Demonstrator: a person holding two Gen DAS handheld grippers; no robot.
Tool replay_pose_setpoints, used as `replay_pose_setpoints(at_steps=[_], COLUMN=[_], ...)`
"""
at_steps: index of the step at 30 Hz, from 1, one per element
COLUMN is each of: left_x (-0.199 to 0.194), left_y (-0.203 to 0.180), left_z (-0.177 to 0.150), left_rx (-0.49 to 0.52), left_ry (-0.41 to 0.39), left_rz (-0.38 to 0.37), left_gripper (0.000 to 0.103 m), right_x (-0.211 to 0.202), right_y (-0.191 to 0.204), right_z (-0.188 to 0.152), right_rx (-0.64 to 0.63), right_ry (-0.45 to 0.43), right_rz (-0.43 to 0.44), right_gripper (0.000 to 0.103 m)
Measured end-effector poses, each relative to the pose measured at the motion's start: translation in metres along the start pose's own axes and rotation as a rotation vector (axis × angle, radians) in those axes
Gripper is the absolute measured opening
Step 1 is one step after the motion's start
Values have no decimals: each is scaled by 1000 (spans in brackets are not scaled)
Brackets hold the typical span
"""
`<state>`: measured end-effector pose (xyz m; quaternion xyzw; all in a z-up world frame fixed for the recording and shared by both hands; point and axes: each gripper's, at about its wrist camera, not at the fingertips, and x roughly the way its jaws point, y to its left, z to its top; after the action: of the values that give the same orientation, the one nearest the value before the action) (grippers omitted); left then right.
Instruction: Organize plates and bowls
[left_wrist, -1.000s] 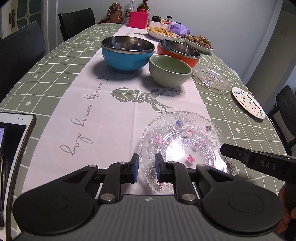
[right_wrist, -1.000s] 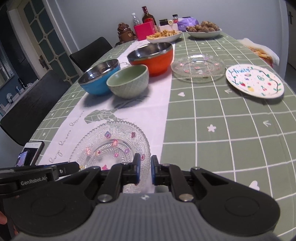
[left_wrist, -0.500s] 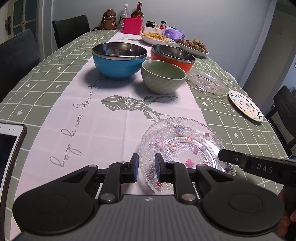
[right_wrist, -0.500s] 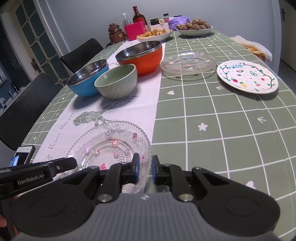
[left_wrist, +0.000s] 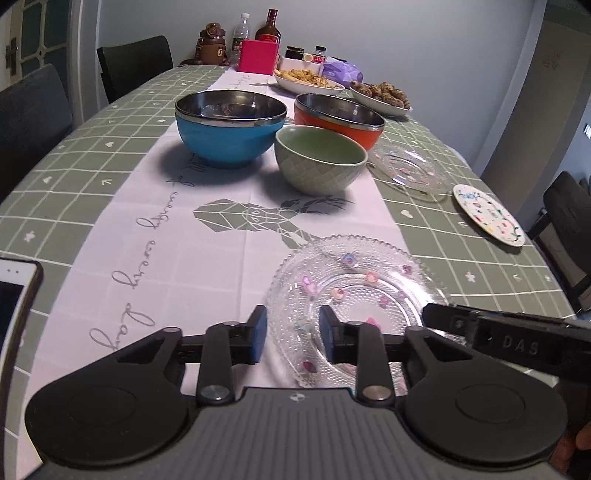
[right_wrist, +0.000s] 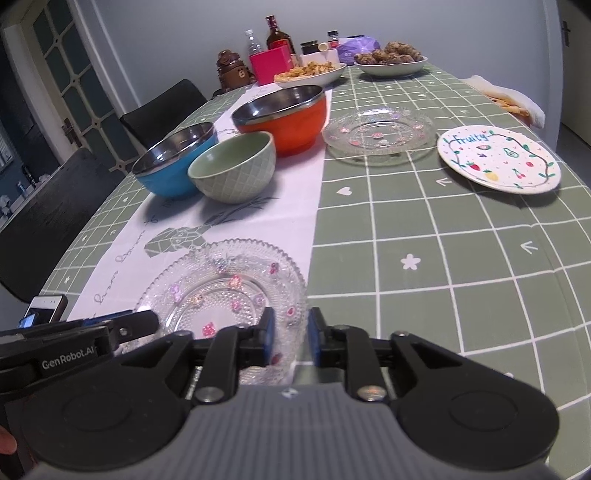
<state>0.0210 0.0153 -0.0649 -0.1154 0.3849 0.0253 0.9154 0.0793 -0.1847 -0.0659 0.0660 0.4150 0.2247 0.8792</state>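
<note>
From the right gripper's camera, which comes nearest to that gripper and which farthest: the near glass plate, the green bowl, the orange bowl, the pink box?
1. Near glass plate, its rim between the right gripper fingers.
2. Green bowl, left of centre.
3. Orange bowl, behind it.
4. Pink box, at the far end.

Table (left_wrist: 92, 155) with bowls (left_wrist: 231, 127), plates (right_wrist: 498, 158)

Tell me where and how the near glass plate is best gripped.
Probably by its raised beaded rim on the near edge, approached low from the camera side: the near glass plate lies flat, shallow, upturned at the edge. Both the left claw and right claw, just opened, already straddle that rim.
</note>
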Motion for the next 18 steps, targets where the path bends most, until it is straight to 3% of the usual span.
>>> replay_pose_setpoints(at_steps=[2,4,9,12,18], left_x=[-2,-6,-22,-27,-29], left_y=[0,1,6,8,4], left_z=[-1,-1,3,8,20], left_rx=[-5,-9,-25,-45,-60], left_ry=[-10,-35,-115,-124,-101], left_rz=[0,16,24,6,-53], left_gripper=[59,70,78,78,78], right_x=[-2,-5,-20,-30,-37], right_y=[3,3,-4,-9,-14], right_z=[0,0,6,11,23], right_rx=[-18,-36,-23,-21,-14], right_ry=[-6,-25,-76,-104,-52], right_rz=[-8,-29,-58,-77,-52], right_gripper=[42,48,62,69,70])
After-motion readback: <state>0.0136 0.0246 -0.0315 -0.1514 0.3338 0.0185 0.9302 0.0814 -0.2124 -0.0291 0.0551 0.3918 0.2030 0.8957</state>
